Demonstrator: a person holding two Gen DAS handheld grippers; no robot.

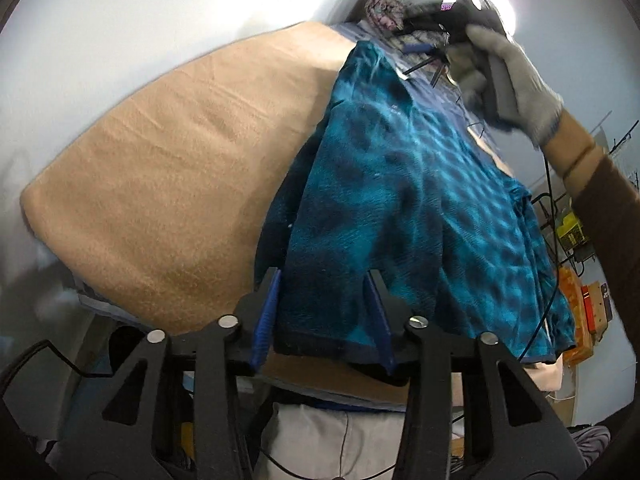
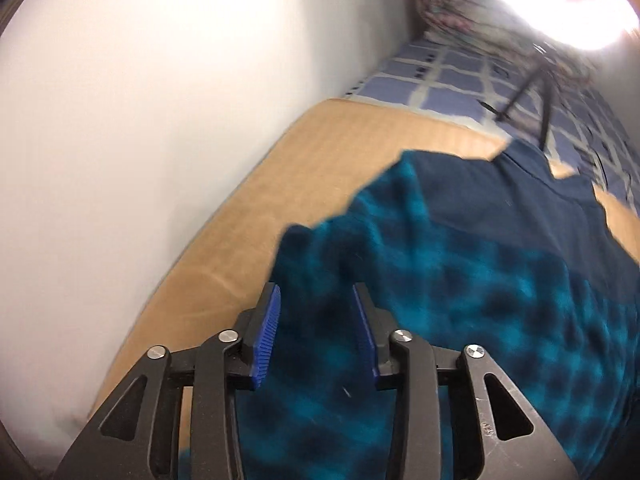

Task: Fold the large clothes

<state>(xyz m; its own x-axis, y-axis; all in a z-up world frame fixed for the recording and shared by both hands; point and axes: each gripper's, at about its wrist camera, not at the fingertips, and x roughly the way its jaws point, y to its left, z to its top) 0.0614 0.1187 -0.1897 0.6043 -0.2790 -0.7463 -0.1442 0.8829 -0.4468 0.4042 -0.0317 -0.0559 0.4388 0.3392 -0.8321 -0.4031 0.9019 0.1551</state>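
Observation:
A large teal and dark blue tie-dye garment [image 1: 408,200] lies on a tan blanket [image 1: 168,168] on a bed. My left gripper [image 1: 324,280] is open at the garment's near hem, its blue pads on either side of the dark edge. My right gripper [image 2: 316,292] is open above a raised fold of the garment [image 2: 460,280]. In the left wrist view the right gripper [image 1: 464,16] appears at the far end, held by a gloved hand [image 1: 512,80]. The frames are blurred.
A white wall [image 2: 140,120] runs along the left side of the bed. A blue checked sheet [image 2: 444,76] and a bundle of patterned cloth [image 1: 384,12] lie at the far end. A black tripod [image 2: 536,92] stands there. Cables and boxes [image 1: 592,304] sit to the right.

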